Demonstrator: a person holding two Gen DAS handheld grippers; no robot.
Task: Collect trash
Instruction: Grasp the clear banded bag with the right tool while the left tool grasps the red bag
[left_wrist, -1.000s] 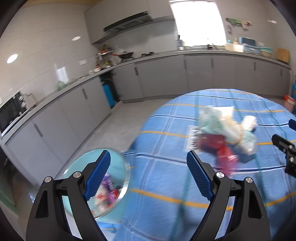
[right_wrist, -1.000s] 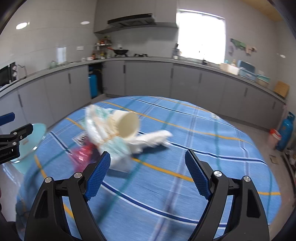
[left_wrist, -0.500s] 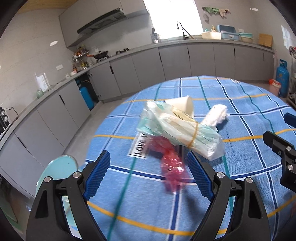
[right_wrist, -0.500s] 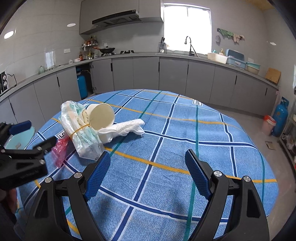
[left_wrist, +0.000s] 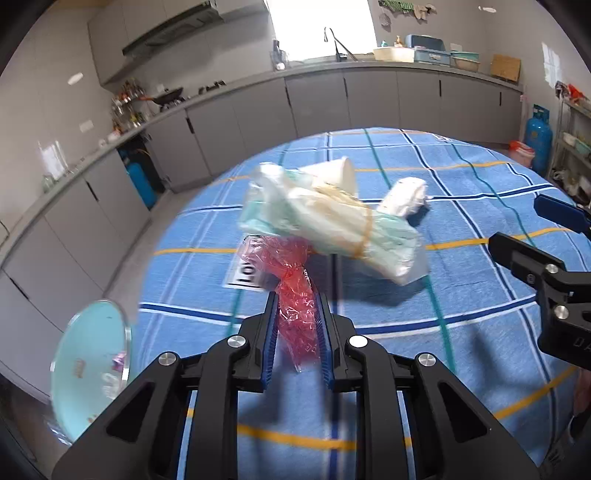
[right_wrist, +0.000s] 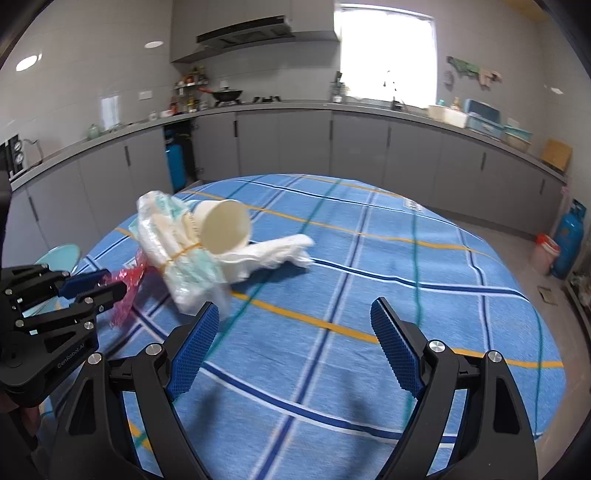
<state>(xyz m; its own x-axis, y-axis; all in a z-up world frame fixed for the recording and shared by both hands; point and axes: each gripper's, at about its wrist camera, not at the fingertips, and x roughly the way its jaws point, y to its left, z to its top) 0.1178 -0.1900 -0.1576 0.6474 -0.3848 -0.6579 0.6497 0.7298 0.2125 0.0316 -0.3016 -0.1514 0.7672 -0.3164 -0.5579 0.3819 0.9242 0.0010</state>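
Your left gripper (left_wrist: 296, 317) has its jaws closing w/ the red wrapper (left_wrist: 291, 295) between them; the blue pads already sit against both sides of the crinkled plastic, so it's a grasp on the wrapper. The wrapper's lower end hangs down past the fingertips, its upper end runs up under the bundle (left_wrist: 328, 229). From the right-wrist view the same gripper (right_wrist: 110, 290) comes in at the table's left edge w/ red plastic at its tips.

The bundle is a clear bag of pale green and cream stuff, cinched by a yellow rubber band, lying near the left edge of the table (left_wrist: 461, 332). A white paper cup (right_wrist: 223, 230) lies on its side touching the bundle, mouth toward your right gripper. A crumpled white tissue (right_wrist: 273, 251) lies just beside the cup, toward the table's middle. Whether the bundle rests on the wrapper or only overlaps it, can't tell.

Your right gripper (right_wrist: 293, 345) is released, jaws wide, nothing between the pads; it hangs over the near part of the blue checked cloth, apart from the trash. Its left fingertip shows close to the bundle's near end.

A teal bin (left_wrist: 92, 365) w/ scraps inside stands off the table's left edge, below it. A printed label (left_wrist: 245, 273) on the cloth is partly under the wrapper.
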